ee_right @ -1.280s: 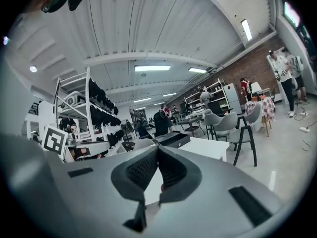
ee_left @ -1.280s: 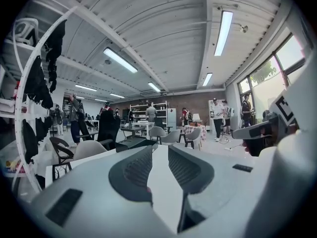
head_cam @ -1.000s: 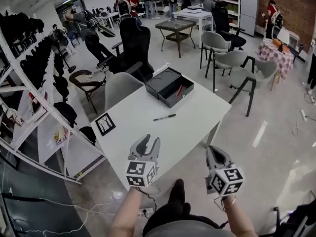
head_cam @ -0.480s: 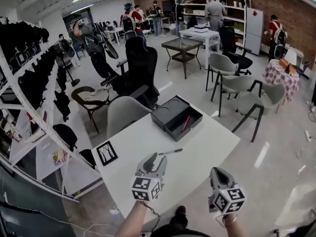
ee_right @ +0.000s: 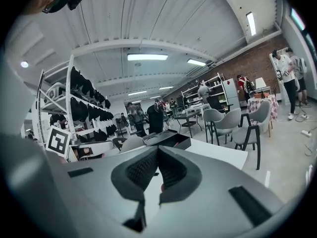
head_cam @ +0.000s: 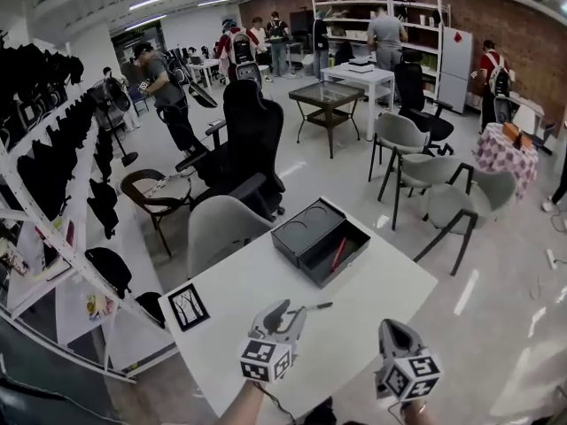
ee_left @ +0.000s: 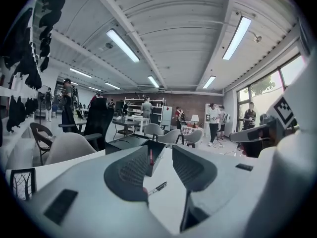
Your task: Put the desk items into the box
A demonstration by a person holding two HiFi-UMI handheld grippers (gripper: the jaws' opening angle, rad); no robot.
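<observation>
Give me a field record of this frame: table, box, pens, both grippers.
surface: white table
box: black box, open, at the table's far edge
in box: red pen
loose item: black pen, lying on the table just ahead of the left gripper
left gripper: open, jaws have just been opening, nothing gripped
right gripper: shut, empty
other: marker card, flat near the table's left edge
</observation>
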